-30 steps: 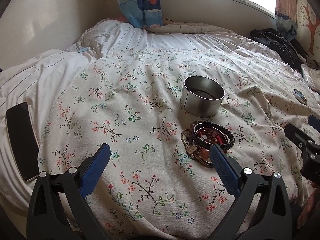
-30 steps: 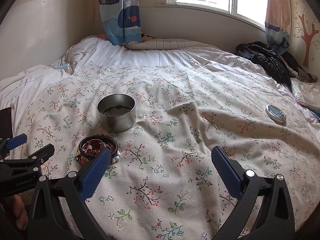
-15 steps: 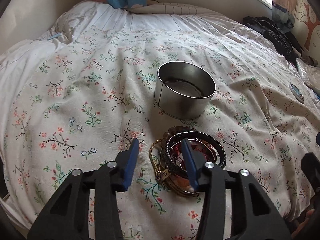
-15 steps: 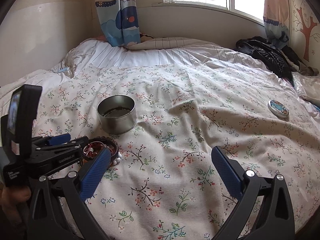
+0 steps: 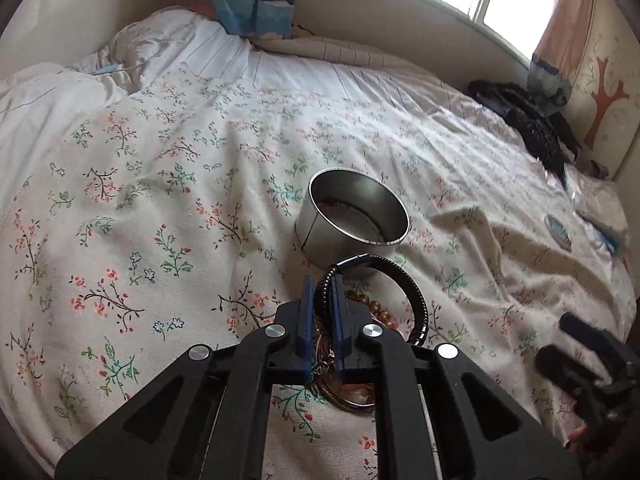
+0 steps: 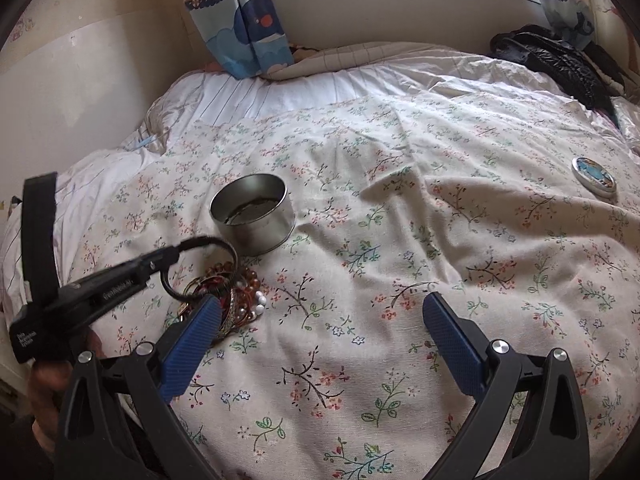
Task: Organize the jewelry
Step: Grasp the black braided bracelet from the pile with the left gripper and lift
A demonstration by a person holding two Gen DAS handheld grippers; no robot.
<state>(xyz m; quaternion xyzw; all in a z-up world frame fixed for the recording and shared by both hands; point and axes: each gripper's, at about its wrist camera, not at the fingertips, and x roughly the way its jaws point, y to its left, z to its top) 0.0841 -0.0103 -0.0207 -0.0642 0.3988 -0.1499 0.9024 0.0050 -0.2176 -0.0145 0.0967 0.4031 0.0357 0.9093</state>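
A black braided bracelet [image 5: 416, 300] stands tipped up between the blue pads of my left gripper [image 5: 320, 320], whose jaws are closing and press on it. In the right wrist view the left gripper [image 6: 160, 258] holds the black bracelet [image 6: 224, 246] above the pile of jewelry [image 6: 236, 300]. Beads and bangles of the pile [image 5: 376, 308] lie partly hidden under the left gripper. An open round metal tin [image 5: 352, 216] [image 6: 252, 216] stands just beyond the pile. My right gripper [image 6: 320, 312] hangs open over bare floral cloth, right of the pile, nothing between its fingers.
Everything lies on a bed with a floral cover [image 6: 400, 220]. The tin's round lid [image 6: 594, 178] [image 5: 557, 228] sits far right. A black jacket [image 6: 560, 60] is heaped at the back right. A wall runs along the left, a window behind the pillow.
My left gripper moved in over the pile and went from wide open to shut on the black bracelet, tipping it up. The right gripper shifted slightly and stayed open.
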